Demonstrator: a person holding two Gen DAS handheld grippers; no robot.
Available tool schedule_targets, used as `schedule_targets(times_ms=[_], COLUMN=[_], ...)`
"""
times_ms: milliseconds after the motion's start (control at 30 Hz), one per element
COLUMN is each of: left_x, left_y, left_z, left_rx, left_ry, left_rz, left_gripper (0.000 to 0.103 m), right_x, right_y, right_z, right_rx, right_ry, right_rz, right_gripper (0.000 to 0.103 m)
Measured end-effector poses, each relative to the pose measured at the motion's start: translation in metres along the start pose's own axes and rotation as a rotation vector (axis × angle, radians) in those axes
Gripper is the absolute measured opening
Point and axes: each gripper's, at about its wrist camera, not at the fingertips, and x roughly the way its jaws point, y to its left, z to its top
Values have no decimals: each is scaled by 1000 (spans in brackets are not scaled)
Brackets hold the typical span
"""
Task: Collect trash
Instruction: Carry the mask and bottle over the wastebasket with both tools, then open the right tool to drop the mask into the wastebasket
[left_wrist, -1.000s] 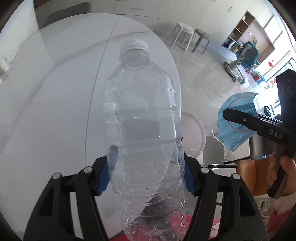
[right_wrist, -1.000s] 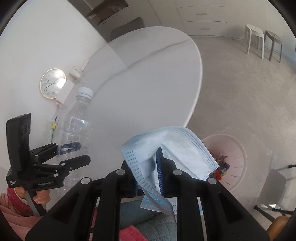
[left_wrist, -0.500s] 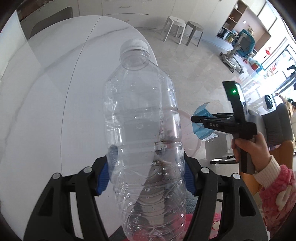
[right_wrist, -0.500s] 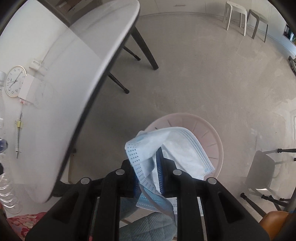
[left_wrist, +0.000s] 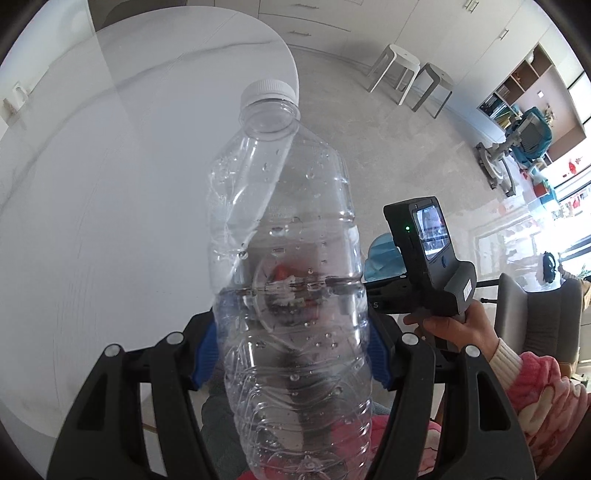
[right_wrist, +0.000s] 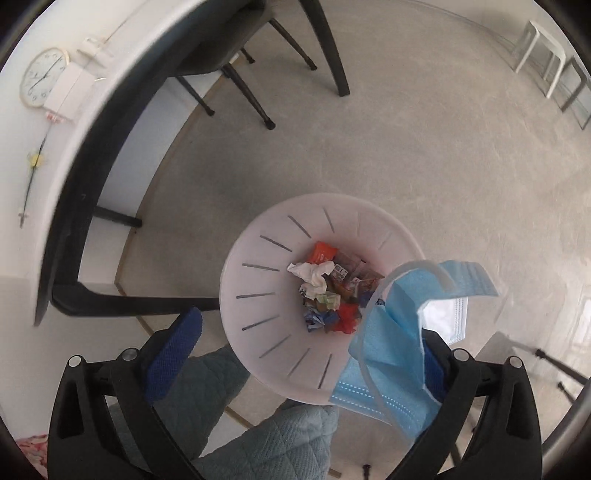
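My left tool (left_wrist: 291, 354) is black with blue pads, around a clear bottle (left_wrist: 288, 266) with a white cap (left_wrist: 268, 90). My right tool (right_wrist: 310, 354) matches it; against its pad lies a light blue pleated mask (right_wrist: 399, 332). The bin (right_wrist: 258, 280) is pale pink with dark slits, the table (left_wrist: 110, 184) white, grey-veined.

**Mask draped over the bin**

The right gripper (right_wrist: 308, 341) is opening, its jaws wide above a pale pink round plastic bin (right_wrist: 258, 295) holding crumpled wrappers (right_wrist: 328, 291). A light blue pleated face mask (right_wrist: 399, 332) hangs against the right blue pad (right_wrist: 430, 354), unclamped.
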Motion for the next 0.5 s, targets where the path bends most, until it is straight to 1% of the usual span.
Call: schedule_targets(times_ms=[167,300,367,433,500], left_x=[-4,-6,-11,-15,-18], left_y=[-21,-27,-28,-24,-20], left_z=[-1,-2,-2,-2,-3], left_rx=[25,42,44,45,42], left_ry=[-3,1,-2,-6,-6], left_rz=[22,34,38,40,43], left_gripper=[63,63,63,63,63], right_x=[-23,-34,-36,-33,-31], right_y=[-2,-4,3,12,21], right_z=[2,7,8,8,7], right_rx=[-31,-47,-85,-130,-177], right_ry=[-59,-85,-86,-84,-78], right_rz=[33,56,30,-14,-81], right_gripper=[101,101,101,101,101])
